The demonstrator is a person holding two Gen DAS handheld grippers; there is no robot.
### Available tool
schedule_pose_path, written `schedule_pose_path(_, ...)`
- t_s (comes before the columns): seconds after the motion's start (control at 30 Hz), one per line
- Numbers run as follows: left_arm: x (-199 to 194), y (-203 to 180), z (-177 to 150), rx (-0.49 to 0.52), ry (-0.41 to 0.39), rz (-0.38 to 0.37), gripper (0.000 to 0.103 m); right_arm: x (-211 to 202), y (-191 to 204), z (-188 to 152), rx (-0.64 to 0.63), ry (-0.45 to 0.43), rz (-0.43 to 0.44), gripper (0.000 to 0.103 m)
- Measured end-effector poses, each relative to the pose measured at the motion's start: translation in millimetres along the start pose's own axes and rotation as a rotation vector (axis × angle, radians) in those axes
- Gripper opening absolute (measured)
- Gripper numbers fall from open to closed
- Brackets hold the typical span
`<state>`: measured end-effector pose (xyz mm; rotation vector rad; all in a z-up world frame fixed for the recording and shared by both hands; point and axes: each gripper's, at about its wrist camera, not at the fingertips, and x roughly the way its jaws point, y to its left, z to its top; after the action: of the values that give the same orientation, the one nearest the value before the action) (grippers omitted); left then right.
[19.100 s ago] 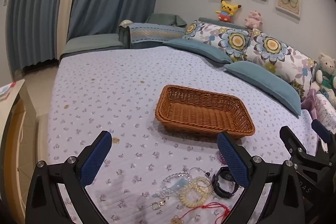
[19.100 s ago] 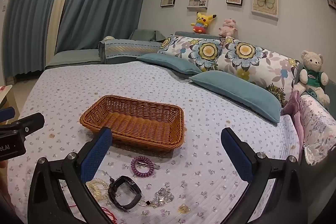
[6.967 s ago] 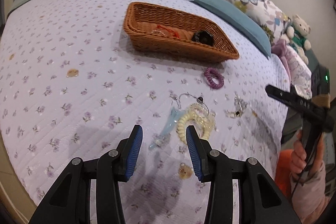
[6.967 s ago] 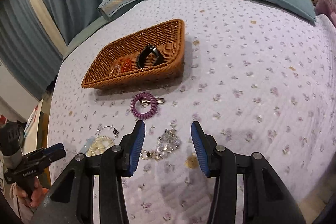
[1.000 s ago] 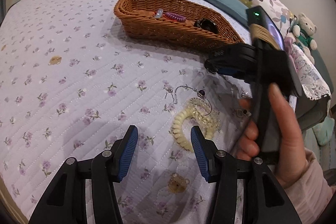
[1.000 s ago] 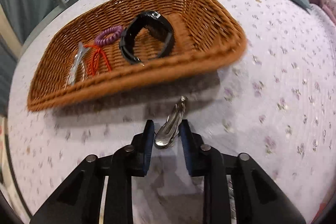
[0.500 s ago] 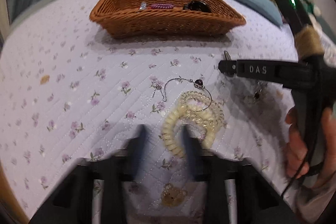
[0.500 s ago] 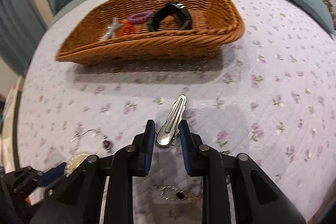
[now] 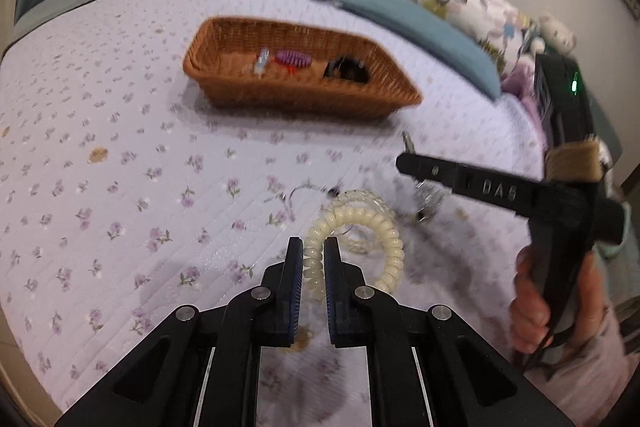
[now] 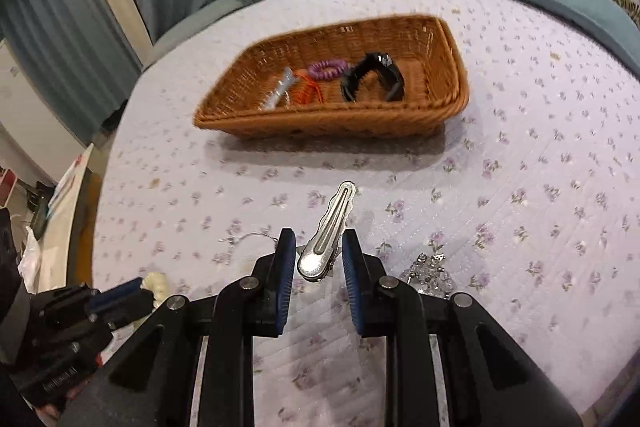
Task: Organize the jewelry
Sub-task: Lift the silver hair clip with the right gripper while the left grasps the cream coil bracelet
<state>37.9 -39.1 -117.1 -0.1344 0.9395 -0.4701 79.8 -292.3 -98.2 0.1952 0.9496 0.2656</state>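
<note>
A brown wicker basket (image 9: pixel 224 67) (image 10: pixel 452 83) sits on the floral bedspread and holds a purple coil tie (image 10: pixel 326 69), a black watch (image 10: pixel 372 77), a red cord (image 10: pixel 308 93) and a pale clip (image 10: pixel 280 91). My left gripper (image 9: pixel 313 259) is shut on a cream spiral hair tie (image 9: pixel 384 231) lying on the bedspread. My right gripper (image 10: pixel 318 247) is shut on a silver hair clip (image 10: pixel 332 219) that points toward the basket; it shows from the side in the left wrist view (image 9: pixel 408 163).
A thin wire bracelet with a dark bead (image 9: pixel 304 191), a clear bead bracelet (image 9: pixel 356 247) and a silver chain (image 10: pixel 430 271) lie near the hair tie. Blue and floral pillows (image 9: pixel 420 23) line the far side. The bed edge drops off at the left (image 10: pixel 96 187).
My left gripper has closed from open onto the cream spiral hair tie. My right gripper, still holding the silver clip, has drawn back from the basket.
</note>
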Motion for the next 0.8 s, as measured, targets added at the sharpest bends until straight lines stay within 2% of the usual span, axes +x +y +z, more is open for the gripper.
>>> schedule_pose_path(0.13, -21, -4, 10, 0.012, -0.051, 0.018, 0.010, -19, 12, 7, -0.026, -0.048, 0.019, 0.026)
schedule_pose_path(0.23, -32, -5, 22, 0.018, -0.085, 0.031, 0.010, -33, 22, 14, -0.068, -0.088, 0.002, 0.026)
schedule_pose_path(0.43, -38, -4, 63, 0.040, -0.144, 0.046, 0.010, -43, 32, 44, -0.141, -0.146, -0.042, 0.026)
schedule_pose_path(0.63, -26, -2, 120, 0.062, -0.203, 0.058, 0.010, -24, 16, 99, -0.110, -0.172, -0.050, 0.026)
schedule_pose_path(0.8, 4, 13, 170, 0.033, -0.217, 0.046, 0.010, 24, -3, 144, -0.033, -0.122, -0.012, 0.026)
